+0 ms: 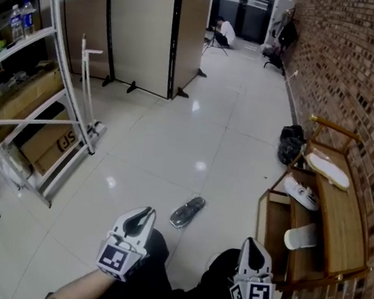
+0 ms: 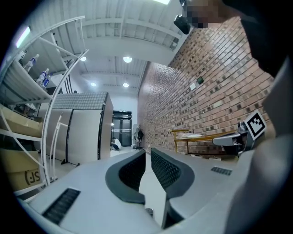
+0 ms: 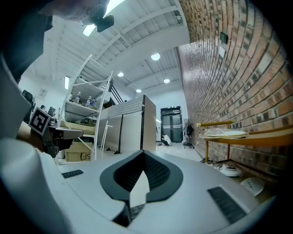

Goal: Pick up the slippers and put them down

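The left gripper (image 1: 143, 213) grips nothing, its jaws only a narrow slit apart; the right gripper (image 1: 254, 244) is empty too, its jaw tips meeting. A dark slipper (image 1: 187, 212) lies on the floor left of the wooden rack (image 1: 345, 221), which carries white slippers (image 1: 329, 169).

Bright even ceiling lights (image 3: 155, 56), soft glare spots on glossy floor (image 1: 200, 166), heavy fisheye curvature at edges.
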### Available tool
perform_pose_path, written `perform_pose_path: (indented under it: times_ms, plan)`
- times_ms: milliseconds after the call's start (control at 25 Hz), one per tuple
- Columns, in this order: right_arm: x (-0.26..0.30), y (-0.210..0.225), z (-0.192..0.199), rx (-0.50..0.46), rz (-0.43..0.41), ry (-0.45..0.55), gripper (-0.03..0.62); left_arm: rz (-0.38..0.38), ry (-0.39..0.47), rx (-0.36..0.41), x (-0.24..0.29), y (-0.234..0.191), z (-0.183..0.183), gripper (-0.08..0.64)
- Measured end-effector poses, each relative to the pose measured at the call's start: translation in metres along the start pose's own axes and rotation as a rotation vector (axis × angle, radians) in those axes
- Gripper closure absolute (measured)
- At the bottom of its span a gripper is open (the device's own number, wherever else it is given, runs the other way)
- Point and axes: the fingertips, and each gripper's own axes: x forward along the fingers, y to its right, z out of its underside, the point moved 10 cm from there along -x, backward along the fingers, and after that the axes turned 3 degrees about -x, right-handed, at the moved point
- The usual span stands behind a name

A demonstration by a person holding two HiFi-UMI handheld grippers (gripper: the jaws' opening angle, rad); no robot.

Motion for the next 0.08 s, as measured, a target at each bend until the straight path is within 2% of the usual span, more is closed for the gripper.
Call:
perform_pose_path:
  times_ms: [80]
  plan:
    - [0.0007,0.0014,0.0012,0.016,-0.002,-0.004,0.584,-0.015,-0.003,0.005,-0.0013,-0.0004,0.0014,0.518]
